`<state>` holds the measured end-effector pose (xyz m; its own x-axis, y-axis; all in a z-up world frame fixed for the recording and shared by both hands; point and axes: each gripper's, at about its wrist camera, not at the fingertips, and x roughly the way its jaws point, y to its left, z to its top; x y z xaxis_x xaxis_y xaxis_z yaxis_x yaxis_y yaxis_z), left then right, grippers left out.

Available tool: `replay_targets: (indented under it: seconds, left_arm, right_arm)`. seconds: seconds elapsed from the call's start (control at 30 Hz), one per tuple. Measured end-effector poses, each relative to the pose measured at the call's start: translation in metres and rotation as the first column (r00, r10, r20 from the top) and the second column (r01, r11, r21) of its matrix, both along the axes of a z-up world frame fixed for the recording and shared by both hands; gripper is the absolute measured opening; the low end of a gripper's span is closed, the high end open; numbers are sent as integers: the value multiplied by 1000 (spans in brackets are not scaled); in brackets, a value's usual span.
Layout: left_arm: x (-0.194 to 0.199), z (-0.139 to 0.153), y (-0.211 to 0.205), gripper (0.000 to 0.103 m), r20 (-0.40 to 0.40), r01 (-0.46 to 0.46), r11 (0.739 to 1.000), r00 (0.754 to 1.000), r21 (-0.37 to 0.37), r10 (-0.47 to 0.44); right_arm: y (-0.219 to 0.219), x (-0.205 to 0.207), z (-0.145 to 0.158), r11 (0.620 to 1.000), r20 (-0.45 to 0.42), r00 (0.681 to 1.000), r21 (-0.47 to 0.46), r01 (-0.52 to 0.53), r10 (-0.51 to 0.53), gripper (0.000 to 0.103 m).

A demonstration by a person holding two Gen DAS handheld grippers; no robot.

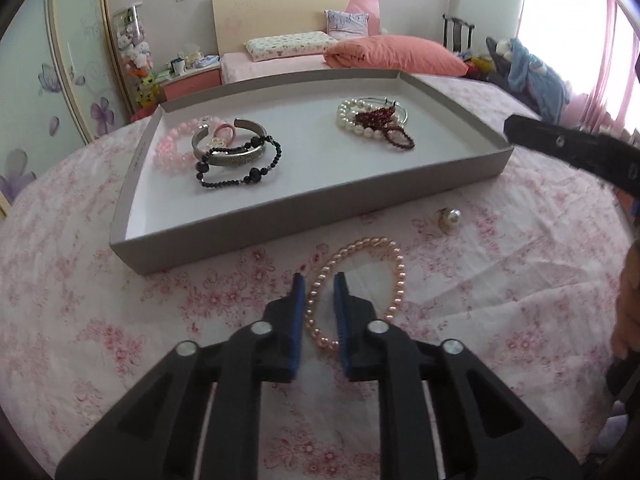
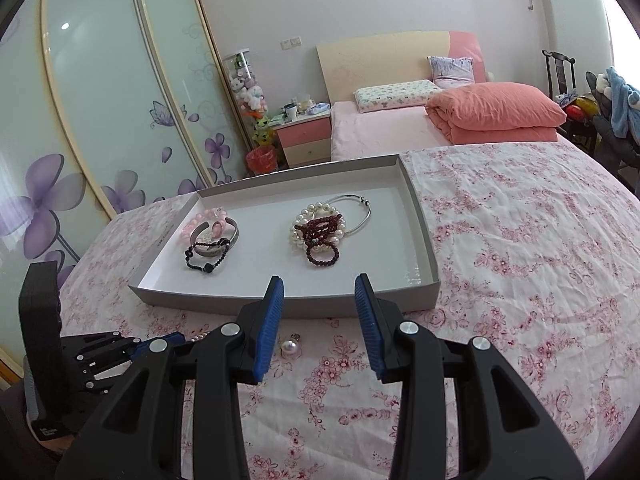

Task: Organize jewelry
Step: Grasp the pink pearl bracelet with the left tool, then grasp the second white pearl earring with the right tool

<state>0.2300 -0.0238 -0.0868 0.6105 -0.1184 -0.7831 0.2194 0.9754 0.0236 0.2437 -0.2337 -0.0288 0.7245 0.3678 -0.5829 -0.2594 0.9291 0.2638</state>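
Note:
A peach pearl bracelet [image 1: 394,268] lies on the floral bedsheet in front of a shallow grey tray [image 1: 280,224]. My left gripper [image 1: 320,280] points down at it, its blue pads either side of the bracelet's left strand with a narrow gap showing, so it is open. My right gripper [image 2: 320,280] hovers open near the tray [image 2: 424,216] front wall with nothing between its fingers. A single pearl piece [image 2: 290,347] [image 1: 450,216] lies on the sheet below it. In the tray, a black bead bracelet [image 1: 240,164] and silver cuff [image 1: 228,158] sit left, white pearls [image 1: 352,124] and dark red beads [image 1: 384,120] right.
The tray rests on a bed covered with a pink floral sheet [image 2: 520,280]. The left gripper's body [image 2: 100,360] shows at the lower left of the right wrist view. An orange folded quilt [image 2: 496,112], a nightstand [image 2: 304,140] and wardrobe doors [image 2: 100,120] lie beyond.

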Motion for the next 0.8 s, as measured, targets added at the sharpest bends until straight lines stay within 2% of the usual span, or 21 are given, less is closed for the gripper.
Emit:
replay_targets:
  seconds: [0.1, 0.3, 0.6, 0.8]
  left_arm:
    - [1, 0, -1, 8, 5, -12, 999, 1000, 33, 12]
    - [6, 2, 21, 7, -4, -134, 989, 991, 58, 134]
    - [5, 4, 83, 7, -3, -333, 941, 943, 57, 333]
    - [3, 4, 87, 7, 15, -343, 937, 939, 63, 343]
  right_arm:
    - [1, 0, 0, 1000, -3, 1000, 0, -3, 3, 39]
    - [2, -1, -4, 1000, -17, 1000, -5, -7, 7, 39]
    - [15, 0, -23, 998, -90, 995, -41, -44, 40, 39]
    - [34, 5, -36, 991, -146, 987, -97, -87, 73, 39]
